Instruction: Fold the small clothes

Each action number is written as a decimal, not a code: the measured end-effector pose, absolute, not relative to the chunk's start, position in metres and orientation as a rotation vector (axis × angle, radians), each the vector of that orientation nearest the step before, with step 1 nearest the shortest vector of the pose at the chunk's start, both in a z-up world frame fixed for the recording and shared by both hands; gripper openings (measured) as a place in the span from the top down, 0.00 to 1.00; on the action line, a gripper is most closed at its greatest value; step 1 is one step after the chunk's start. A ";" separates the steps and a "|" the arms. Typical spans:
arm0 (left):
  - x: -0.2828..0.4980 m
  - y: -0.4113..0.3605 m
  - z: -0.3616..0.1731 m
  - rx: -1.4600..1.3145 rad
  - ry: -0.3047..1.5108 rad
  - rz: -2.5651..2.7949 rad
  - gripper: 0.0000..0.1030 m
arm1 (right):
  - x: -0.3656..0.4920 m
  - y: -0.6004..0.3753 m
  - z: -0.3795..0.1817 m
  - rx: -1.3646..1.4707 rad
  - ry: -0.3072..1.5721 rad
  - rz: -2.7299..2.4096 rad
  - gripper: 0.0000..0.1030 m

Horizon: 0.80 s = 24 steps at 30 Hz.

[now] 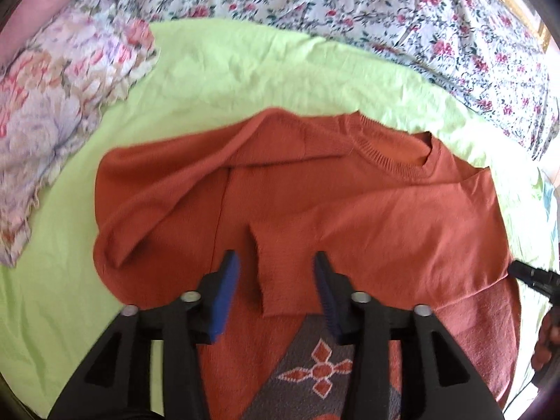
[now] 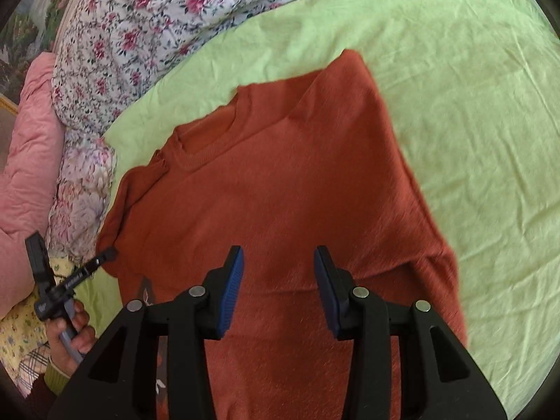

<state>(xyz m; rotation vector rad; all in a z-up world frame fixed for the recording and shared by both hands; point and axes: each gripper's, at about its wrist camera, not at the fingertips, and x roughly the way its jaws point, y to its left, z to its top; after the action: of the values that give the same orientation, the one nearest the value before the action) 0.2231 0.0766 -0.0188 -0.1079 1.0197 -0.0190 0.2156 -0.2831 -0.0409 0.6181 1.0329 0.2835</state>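
On the green sheet (image 1: 245, 70) spread over the bed, toward its middle, lies one rust-orange knitted sweater (image 1: 367, 210), neckline (image 1: 395, 161) turned toward the flowered bedding (image 1: 385, 10) at the far edge.

Condition of the garment: both sleeves appear already brought in over the body. The sleeve on the left side is folded across, its ribbed cuff (image 1: 280, 273) resting flat on the chest area. The opposite sleeve also lies over the body, its edge forming a diagonal line near the right side. A grey patterned panel (image 1: 315, 374) shows on the lower part, nearest the camera.

Left gripper (image 1: 278, 280): jaws spread, nothing held — it hovers with the cuff lying between the blue pads (image 1: 227, 297), whether touching the fabric cannot be told. Right gripper (image 2: 278, 280): jaws likewise spread and empty, poised over the sweater's lower body.

Assessment of progress: roughly midway. The sleeve folds look done; the lengthwise fold — hem brought up toward the neckline — is judged outstanding, as the garment lies at full length. Some rumpling at the left shoulder may want smoothing first. No other folded clothes are visible in either view.
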 end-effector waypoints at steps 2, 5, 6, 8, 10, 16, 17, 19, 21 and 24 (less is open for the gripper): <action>0.230 0.075 -0.015 -0.100 1.008 -0.033 0.45 | 0.211 -0.282 -0.042 0.624 1.041 0.291 0.58; 0.248 0.072 -0.009 -0.065 1.001 -0.036 0.45 | 0.207 -0.279 -0.042 0.627 1.053 0.304 0.58; 0.254 0.072 -0.008 -0.057 0.999 -0.038 0.43 | 0.207 -0.278 -0.041 0.629 1.054 0.304 0.58; 0.270 0.072 -0.005 -0.036 1.005 -0.058 0.35 | 0.206 -0.277 -0.040 0.635 1.053 0.306 0.58; 0.284 0.074 -0.002 -0.010 1.003 -0.067 0.33 | 0.207 -0.276 -0.040 0.635 1.055 0.310 0.58; 0.339 0.084 -0.004 0.062 1.029 -0.080 0.31 | 0.209 -0.274 -0.044 0.640 1.064 0.312 0.58; 0.350 0.085 -0.008 0.075 1.047 -0.090 0.31 | 0.210 -0.273 -0.045 0.644 1.067 0.313 0.58; 0.366 0.086 -0.017 0.094 1.075 -0.105 0.31 | 0.211 -0.272 -0.047 0.648 1.072 0.314 0.58; 0.382 0.090 -0.030 0.087 1.127 -0.131 0.31 | 0.213 -0.273 -0.050 0.653 1.079 0.316 0.58; 0.396 0.094 -0.050 0.103 1.191 -0.113 0.47 | 0.215 -0.274 -0.054 0.664 1.092 0.303 0.58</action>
<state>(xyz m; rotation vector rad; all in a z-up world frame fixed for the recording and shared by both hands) 0.3964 0.0940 -0.0499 0.1031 1.1909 -0.1133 0.2152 -0.2745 -0.0536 0.6637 1.0925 0.3034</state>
